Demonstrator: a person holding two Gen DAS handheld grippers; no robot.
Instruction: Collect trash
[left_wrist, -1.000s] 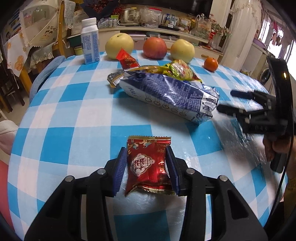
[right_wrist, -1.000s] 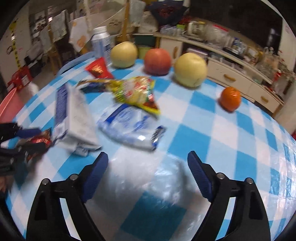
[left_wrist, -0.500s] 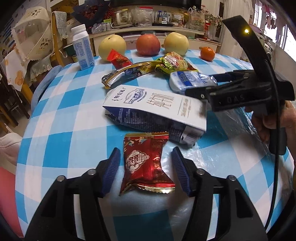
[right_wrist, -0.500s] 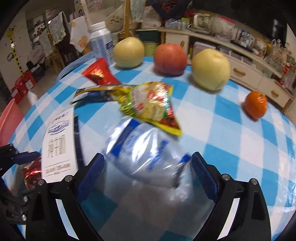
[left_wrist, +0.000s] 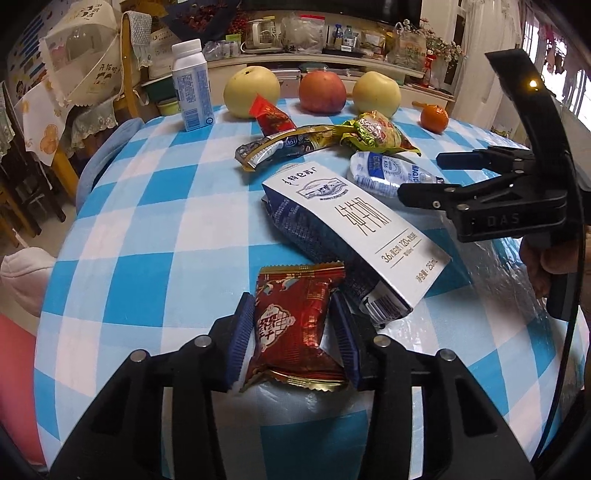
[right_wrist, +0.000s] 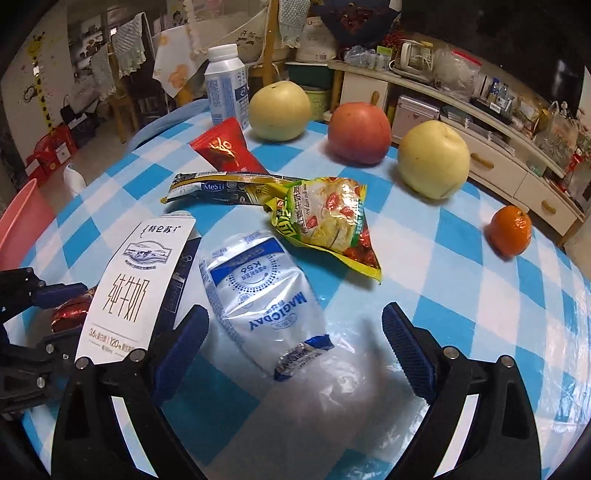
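Counter (left_wrist: 155, 229): checked cloth; litter uncollected, fruit at far edge.
Milk carton (left_wrist: 354, 229): flattened, lying centre, untouched.
White pouch (right_wrist: 266, 295): between the spread fingers of the right claw (right_wrist: 295, 350); not yet gripped.
Red wrapper (left_wrist: 295, 325): left claw (left_wrist: 293, 328) pressed against both sides, pinching it at counter level.
Progress: early; most trash remains.
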